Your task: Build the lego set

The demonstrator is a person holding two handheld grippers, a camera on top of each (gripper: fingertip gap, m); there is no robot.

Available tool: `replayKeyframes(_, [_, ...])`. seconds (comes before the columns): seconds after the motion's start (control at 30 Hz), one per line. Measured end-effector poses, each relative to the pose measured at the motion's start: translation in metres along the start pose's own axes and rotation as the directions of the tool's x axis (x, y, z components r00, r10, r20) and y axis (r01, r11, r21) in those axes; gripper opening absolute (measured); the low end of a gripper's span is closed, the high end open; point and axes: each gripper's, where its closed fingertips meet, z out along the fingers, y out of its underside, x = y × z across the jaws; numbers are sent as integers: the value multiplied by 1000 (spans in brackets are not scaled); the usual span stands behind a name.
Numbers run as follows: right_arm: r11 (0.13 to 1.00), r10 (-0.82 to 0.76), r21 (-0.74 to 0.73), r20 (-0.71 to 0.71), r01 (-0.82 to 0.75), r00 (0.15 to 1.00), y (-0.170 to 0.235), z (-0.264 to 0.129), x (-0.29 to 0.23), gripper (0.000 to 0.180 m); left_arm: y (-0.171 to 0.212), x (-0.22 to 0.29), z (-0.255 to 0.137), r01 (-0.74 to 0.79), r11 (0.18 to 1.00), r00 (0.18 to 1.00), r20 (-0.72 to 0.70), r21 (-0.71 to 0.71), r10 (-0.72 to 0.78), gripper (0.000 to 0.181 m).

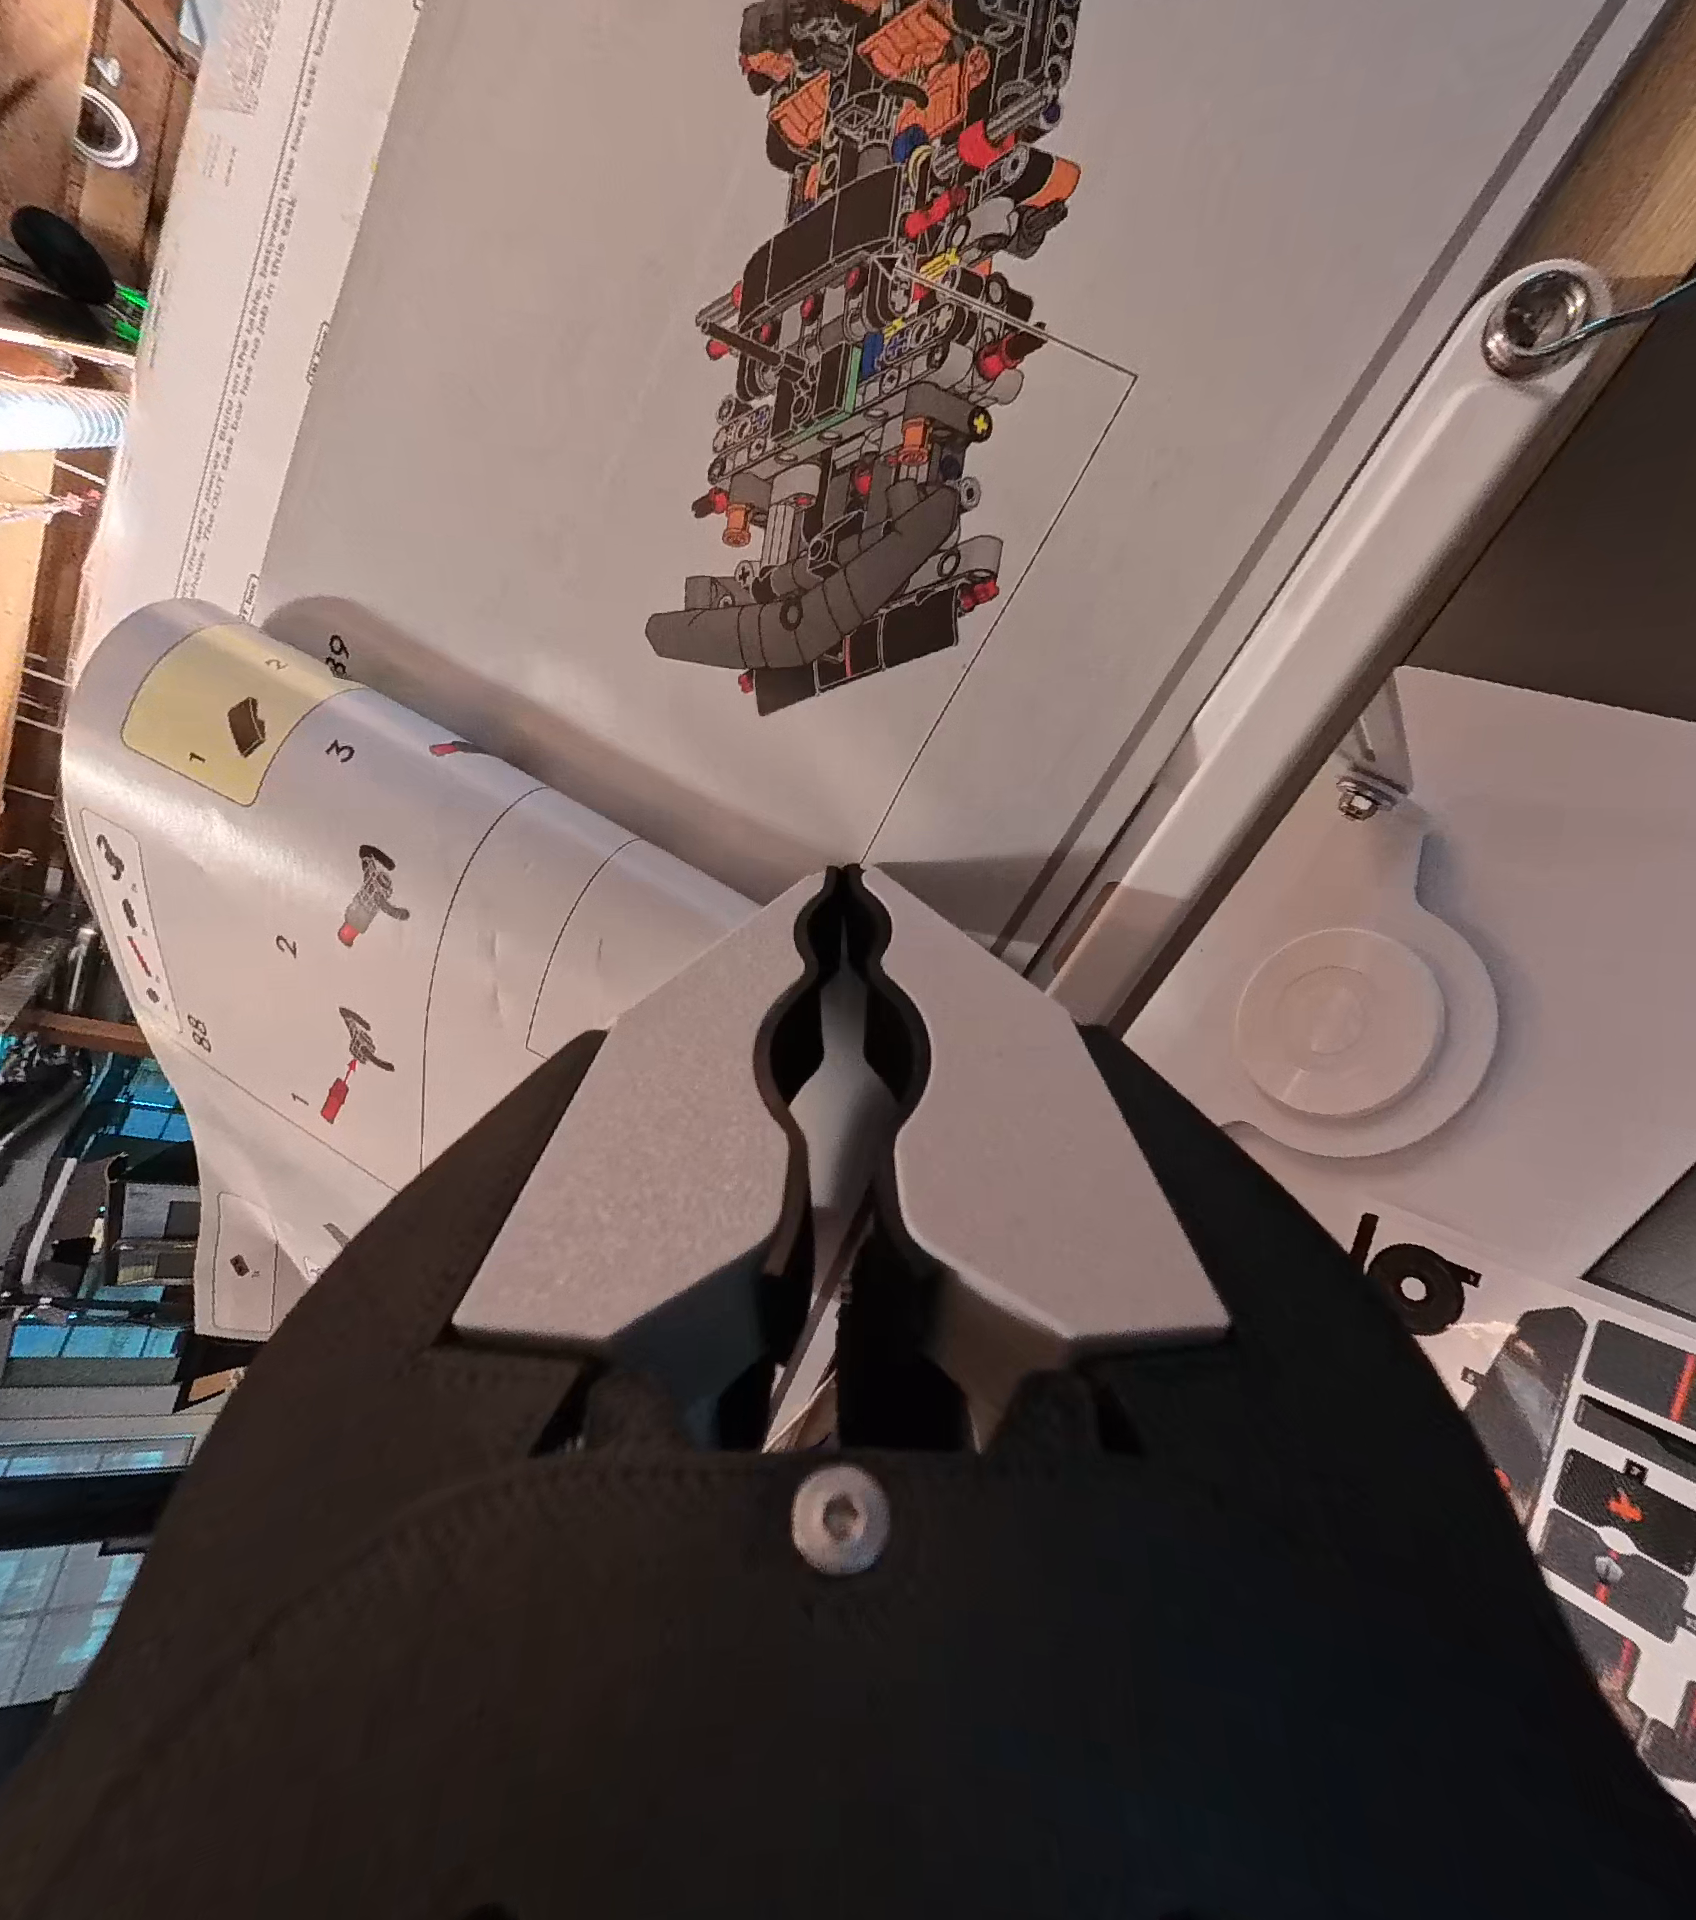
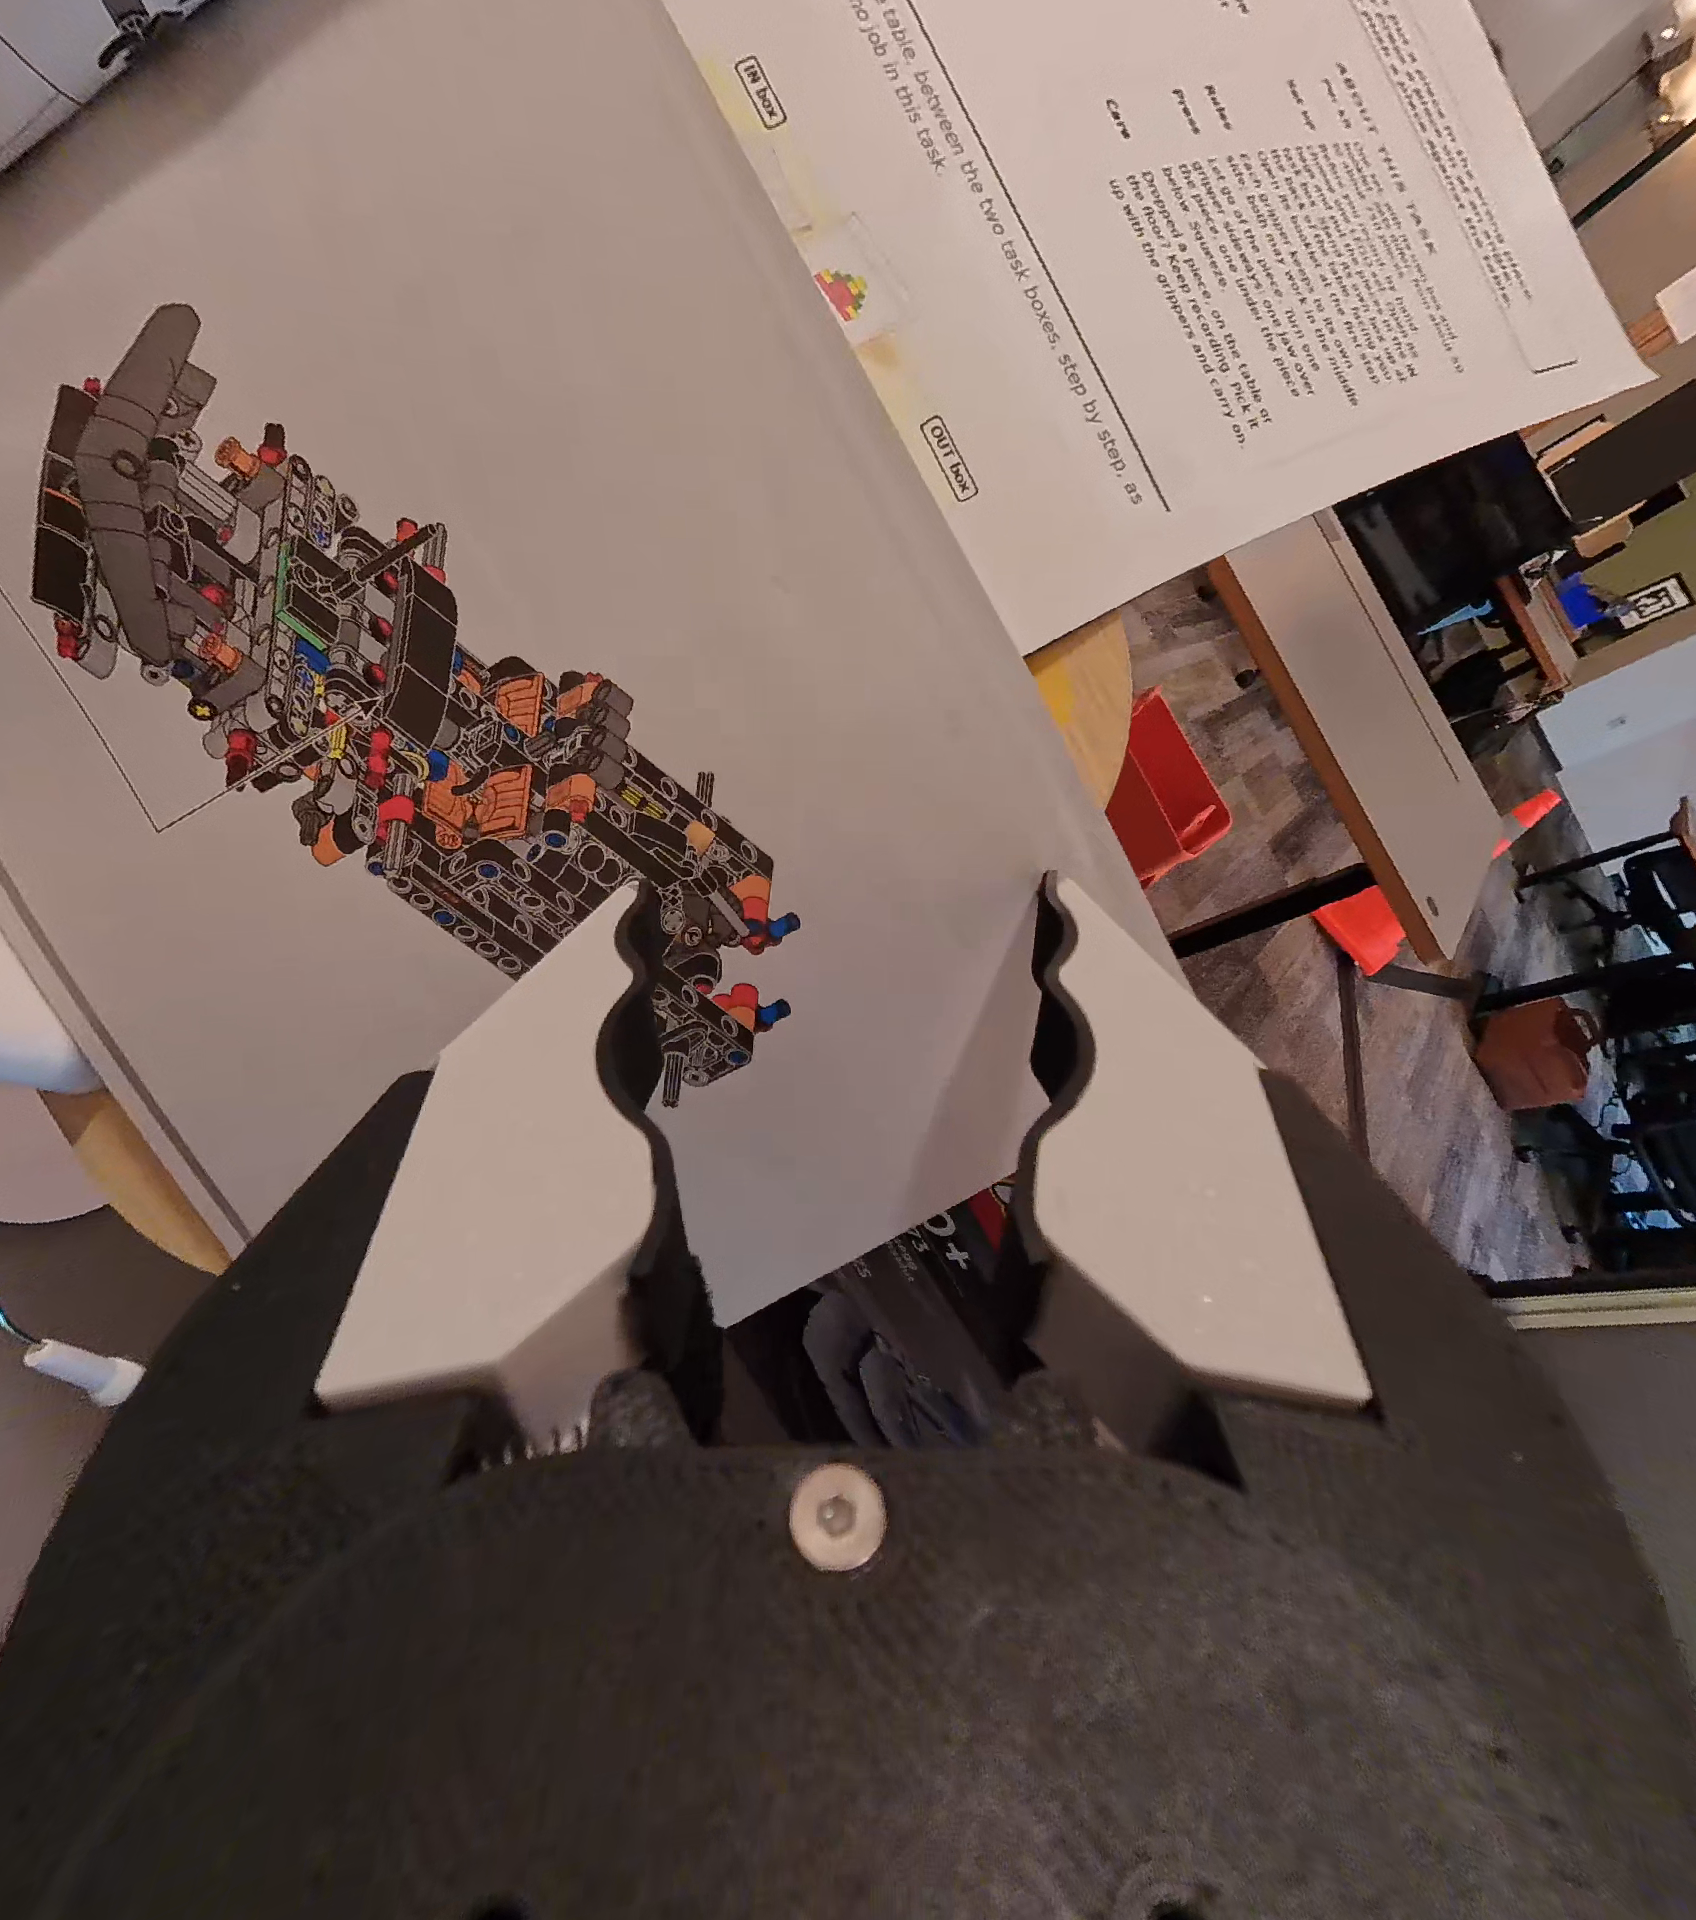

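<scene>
Wooden beams and shelving fill the left edge of my left wrist view, with a white metal bracket (image 1: 1343,790) and a pale wood counter (image 1: 1644,177) edge on the right. My left hand-held gripper (image 1: 849,878) is clenched, its grey fingers pinching the edge of a white glossy instruction booklet page (image 1: 532,312) that shows a printed black, grey and orange vehicle model. The page stretches away from the fingertips, straight ahead, and a further leaf curls over on the left with small numbered build steps. At lower right lies a sticker sheet (image 1: 1654,1475) of black and red decals. I see no loose bricks or containers here.

Over in the right wrist view, an open office with dark chairs and patterned carpet lies beyond the counter (image 2: 1093,665) edge, and a red plastic bin (image 2: 1171,800) stands on the floor; I cannot tell what it holds. My right hand-held gripper (image 2: 839,899) is released, jaws spread, with the booklet page passing between the fingers and a corner hanging below them. A separate white printed sheet (image 2: 1239,208) lies behind it. I judge that the right one is best placed to close on that corner, since the page's long axis runs up and left from it while the left holds the opposite side.
</scene>
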Motion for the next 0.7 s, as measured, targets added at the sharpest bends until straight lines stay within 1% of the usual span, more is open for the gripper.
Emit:
replayKeyframes(0.1, [1000,-11,-1,-9,11,1000,0,0,-1,67,0,0,0,-2,1000,1000,-3,-1,2,0])
replayKeyframes(0.23, [999,-42,-5,-13,42,999,-1,0,-6,53,0,1,-1,-4,1000,1000,-4,-2,4,0])
replayKeyframes(0.37, [998,-54,-10,-18,54,998,-1,-2,-9,49,0,1,-1,-7,1000,1000,-5,-5,7,0])
replayKeyframes(0.5, [995,-99,-21,-35,98,994,-1,-4,-14,36,0,1,-2,-9,1000,1000,-2,-4,9,0])
replayKeyframes(0.7, [994,-105,-29,-21,105,994,-1,-8,-21,15,0,1,-2,-6,1000,1000,-1,-6,6,0])
